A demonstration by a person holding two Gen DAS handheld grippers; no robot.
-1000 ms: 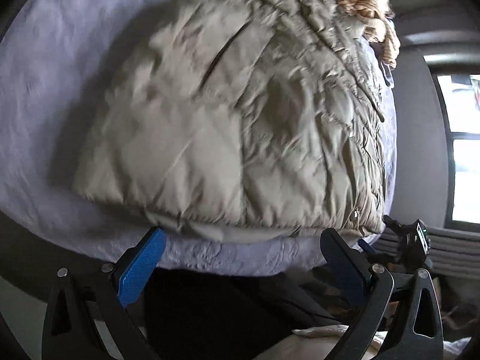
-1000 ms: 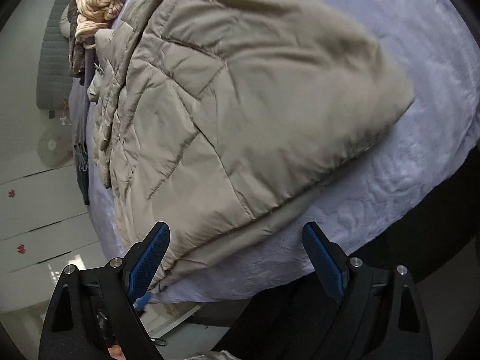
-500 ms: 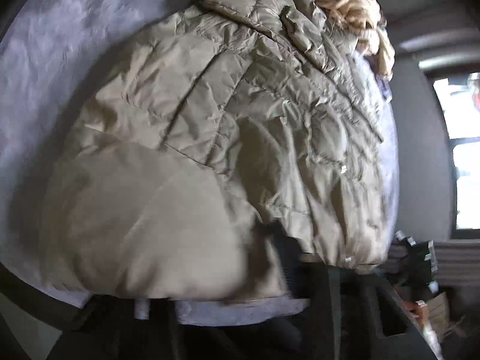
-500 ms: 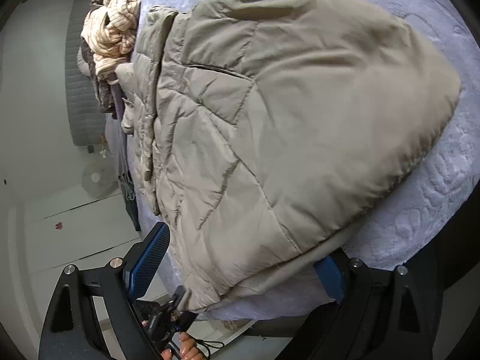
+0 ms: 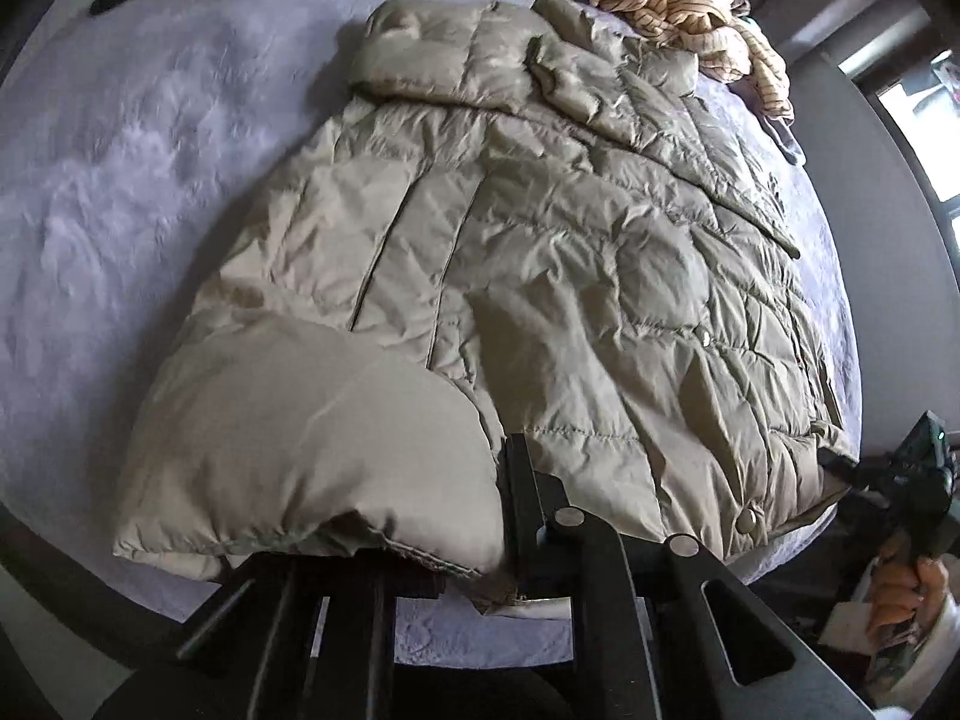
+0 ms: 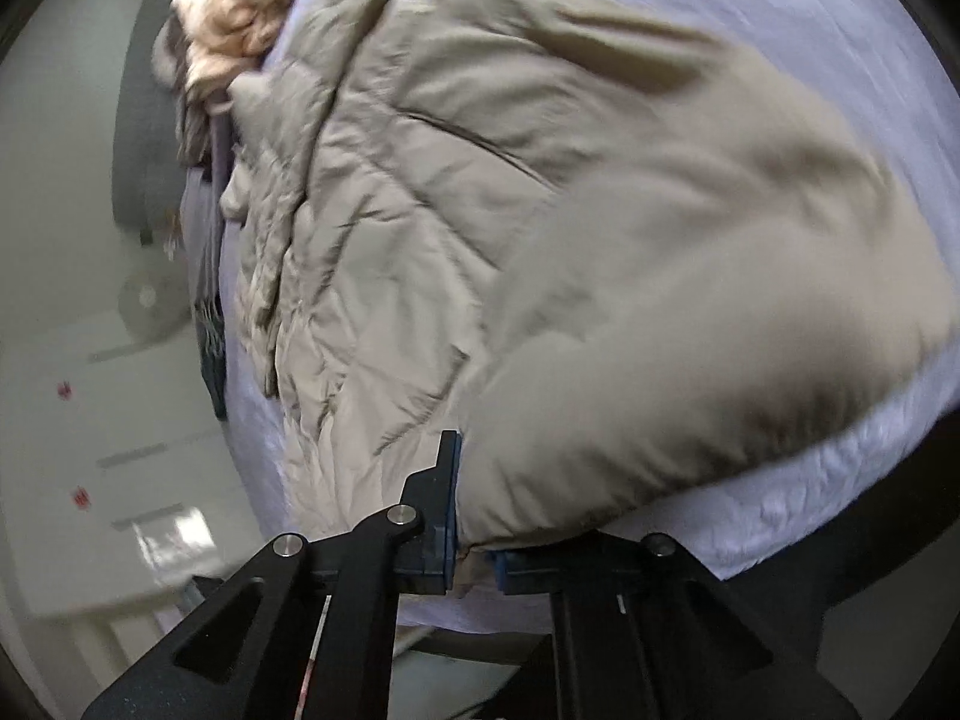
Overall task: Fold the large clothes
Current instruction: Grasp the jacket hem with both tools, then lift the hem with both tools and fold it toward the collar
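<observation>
- On the left I see the bed [image 5: 108, 192] with its lilac cover; the jacket [image 5: 540, 252], a beige padded one, lies flat on it and fills the middle of the left view.
- My left gripper [image 5: 504, 540] sits at 6 o'clock. Its jaws are pressed together on the lower hem of the jacket, and a puffy fold bulges over them toward 8 o'clock.
- A heap of striped cloth [image 5: 690, 6] lies at 1 o'clock, touching the collar end.
- My right gripper [image 6: 474, 546] also bites the hem at 6 o'clock in the right view, with its jaws nearly closed on the fabric.
- I judge the filling slippery and thick: a thin bite may slide out when I lift.
- If the two grips rise unevenly, the fold will come out crooked, or the far end may drag the striped cloth.
</observation>
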